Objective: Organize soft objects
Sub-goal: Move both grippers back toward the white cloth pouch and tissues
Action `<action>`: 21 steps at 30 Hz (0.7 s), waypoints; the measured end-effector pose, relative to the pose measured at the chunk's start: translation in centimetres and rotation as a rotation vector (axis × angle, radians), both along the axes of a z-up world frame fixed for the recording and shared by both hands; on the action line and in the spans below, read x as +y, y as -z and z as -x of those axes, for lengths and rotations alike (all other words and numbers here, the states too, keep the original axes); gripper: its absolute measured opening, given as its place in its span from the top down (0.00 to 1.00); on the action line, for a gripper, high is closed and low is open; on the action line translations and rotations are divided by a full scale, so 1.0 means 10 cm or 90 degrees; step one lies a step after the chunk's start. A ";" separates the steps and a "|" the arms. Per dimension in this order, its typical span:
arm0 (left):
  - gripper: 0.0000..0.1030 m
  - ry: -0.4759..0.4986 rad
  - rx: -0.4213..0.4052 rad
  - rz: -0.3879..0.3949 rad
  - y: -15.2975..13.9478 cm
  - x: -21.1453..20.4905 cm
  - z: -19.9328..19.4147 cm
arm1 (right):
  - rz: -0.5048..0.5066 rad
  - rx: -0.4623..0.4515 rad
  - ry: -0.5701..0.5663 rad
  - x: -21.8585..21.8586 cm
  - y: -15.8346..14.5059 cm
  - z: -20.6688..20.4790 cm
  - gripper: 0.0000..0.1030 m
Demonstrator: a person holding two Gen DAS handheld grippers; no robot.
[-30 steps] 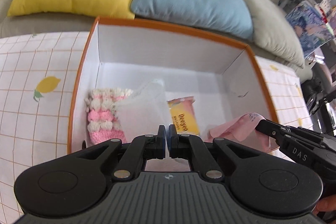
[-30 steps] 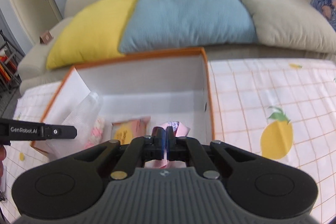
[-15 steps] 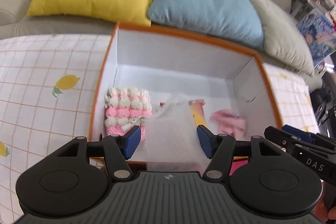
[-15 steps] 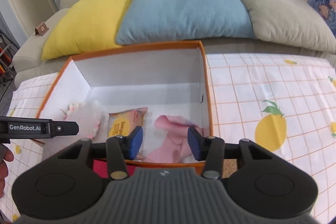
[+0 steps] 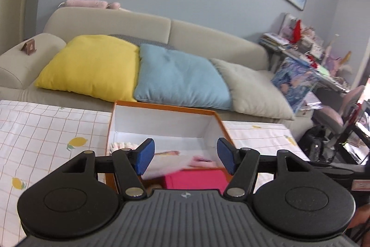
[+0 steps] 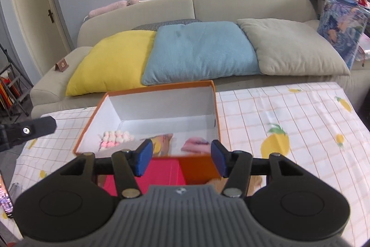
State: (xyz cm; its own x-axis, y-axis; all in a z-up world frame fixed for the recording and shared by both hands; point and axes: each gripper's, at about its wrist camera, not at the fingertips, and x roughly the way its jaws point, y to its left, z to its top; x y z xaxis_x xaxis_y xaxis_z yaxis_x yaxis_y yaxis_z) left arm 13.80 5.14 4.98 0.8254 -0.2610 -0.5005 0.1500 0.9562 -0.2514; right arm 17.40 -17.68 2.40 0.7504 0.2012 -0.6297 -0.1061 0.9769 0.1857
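An orange box (image 6: 148, 87) with white inner walls stands on the lemon-print tablecloth. Inside it lie a pink-and-white crochet piece (image 6: 115, 138), a yellow packet (image 6: 161, 141) and a pink cloth (image 6: 196, 145). In the left wrist view a white gauzy bag (image 5: 166, 163) lies at the box's near end, beside the pink cloth (image 5: 201, 159). My left gripper (image 5: 185, 157) is open and empty, held back from and above the box (image 5: 161, 108). My right gripper (image 6: 181, 157) hangs at the near rim, its jaws opening with nothing between them. One left gripper finger (image 6: 34, 129) shows in the right wrist view.
A magenta box (image 6: 159, 173) sits just in front of the orange one. Behind the table is a beige sofa (image 6: 231, 4) with yellow (image 6: 111, 61), blue (image 6: 198, 50) and grey (image 6: 289, 45) cushions. Cluttered shelves (image 5: 300, 43) stand at the right.
Both grippers went from shut to open, letting the white bag and the pink cloth drop into the box. Both have pulled back and risen, so the sofa and wall now fill the views.
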 end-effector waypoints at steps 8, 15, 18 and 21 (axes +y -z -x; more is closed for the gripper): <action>0.29 0.016 0.051 -0.002 0.22 -0.07 0.52 | -0.008 0.033 -0.016 0.03 0.17 0.64 0.46; 0.29 0.000 0.142 0.040 0.57 0.07 0.76 | 0.019 0.092 -0.049 0.09 0.46 0.97 0.46; 0.30 0.002 0.184 0.034 0.69 0.09 0.82 | 0.038 0.117 -0.077 0.16 0.57 1.10 0.46; 0.30 0.003 0.214 0.023 0.76 0.09 0.85 | 0.057 0.143 -0.103 0.23 0.68 1.18 0.46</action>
